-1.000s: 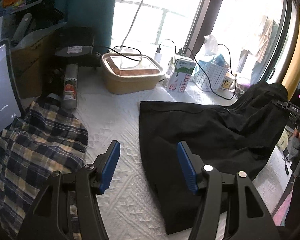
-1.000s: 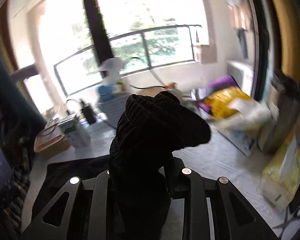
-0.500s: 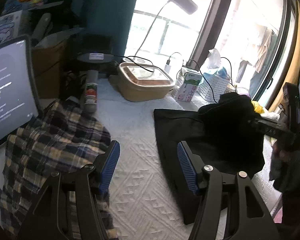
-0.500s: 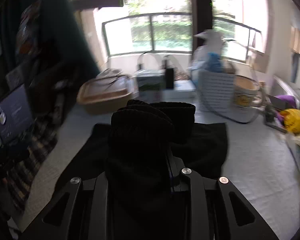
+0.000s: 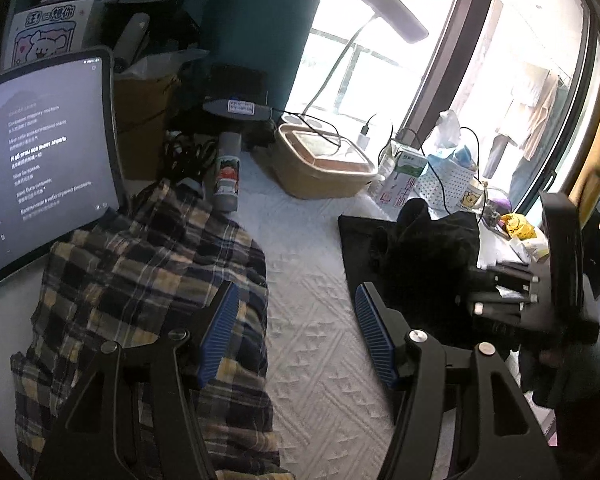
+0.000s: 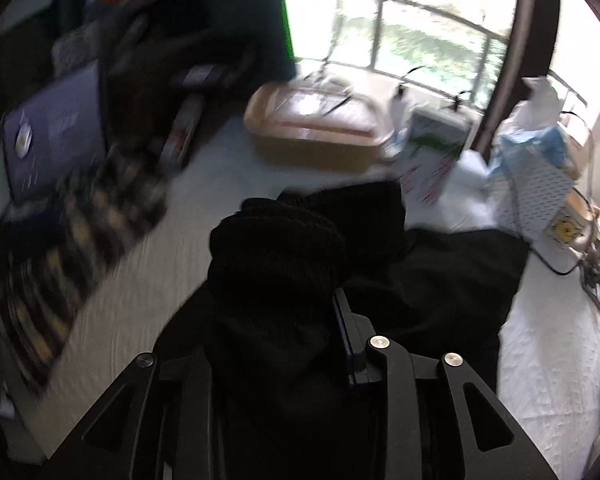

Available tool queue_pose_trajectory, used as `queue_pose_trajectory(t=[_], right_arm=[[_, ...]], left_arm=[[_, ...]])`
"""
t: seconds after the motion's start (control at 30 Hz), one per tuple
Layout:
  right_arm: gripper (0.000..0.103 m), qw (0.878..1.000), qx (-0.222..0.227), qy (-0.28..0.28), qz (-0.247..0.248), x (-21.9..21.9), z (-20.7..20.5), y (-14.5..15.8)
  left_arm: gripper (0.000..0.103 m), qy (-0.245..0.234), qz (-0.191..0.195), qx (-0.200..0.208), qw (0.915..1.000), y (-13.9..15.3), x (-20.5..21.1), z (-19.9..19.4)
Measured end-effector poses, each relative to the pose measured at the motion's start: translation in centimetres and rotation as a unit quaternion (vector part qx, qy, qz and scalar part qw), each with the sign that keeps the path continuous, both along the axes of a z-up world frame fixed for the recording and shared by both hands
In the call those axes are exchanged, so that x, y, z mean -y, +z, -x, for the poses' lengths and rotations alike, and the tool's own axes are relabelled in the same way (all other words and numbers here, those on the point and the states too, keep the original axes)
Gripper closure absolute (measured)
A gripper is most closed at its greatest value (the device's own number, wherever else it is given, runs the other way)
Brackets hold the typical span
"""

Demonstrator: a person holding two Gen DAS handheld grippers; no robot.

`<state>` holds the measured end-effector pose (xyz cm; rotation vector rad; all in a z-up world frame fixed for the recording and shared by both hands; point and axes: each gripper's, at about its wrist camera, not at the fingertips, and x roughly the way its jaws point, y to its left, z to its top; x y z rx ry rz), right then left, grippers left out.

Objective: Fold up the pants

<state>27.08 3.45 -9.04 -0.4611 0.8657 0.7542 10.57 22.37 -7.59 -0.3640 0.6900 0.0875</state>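
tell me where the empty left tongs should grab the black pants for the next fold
Probably the near left corner of the black pants, where one flat edge lies bare on the white cover. Bring the left tongs in low from the left, one finger slipping beneath.

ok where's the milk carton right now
In the left wrist view the milk carton stands at the back of the table, between the tan box and the white basket, just behind the black pants.

Daylight is being let in through a large dark-framed window [image 5: 452, 80] with a railing outside. A teal wall [image 5: 252, 20] is being left in shade. The counter [image 5: 312, 340] is being covered by a white textured cloth.
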Motion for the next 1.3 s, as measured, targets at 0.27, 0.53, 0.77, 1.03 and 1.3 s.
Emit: queue_pose_trajectory(t=[0.27, 0.53, 0.77, 1.03, 1.3], right_arm=[[0.021, 0.999, -0.007, 0.032, 0.015, 1.7, 3.0, -1.1], [0.018, 0.998, -0.022, 0.06, -0.029, 4.5, 4.9, 0.4], [0.018, 0.999, -0.007, -0.006, -0.047, 10.5, 2.1, 1.1], [0.018, 0.993, -0.054, -0.083, -0.068, 16.0, -0.3, -2.6], [0.018, 0.997, -0.032, -0.065, -0.013, 18.2, 1.6, -4.2]], left_arm=[[0.042, -0.002, -0.004, -0.014, 0.9999, -0.2, 0.5, -0.8], [0.042, -0.032, -0.008, -0.024, 0.9992, 0.3, 3.2, -2.5], [0.03, -0.093, 0.018, -0.015, 0.9954, 1.1, 6.6, -5.0], [0.03, -0.119, 0.006, -0.107, 0.9871, -3.3, 10.1, -5.8], [0.029, -0.104, -0.017, -0.149, 0.9832, -5.1, 10.7, -2.7]])
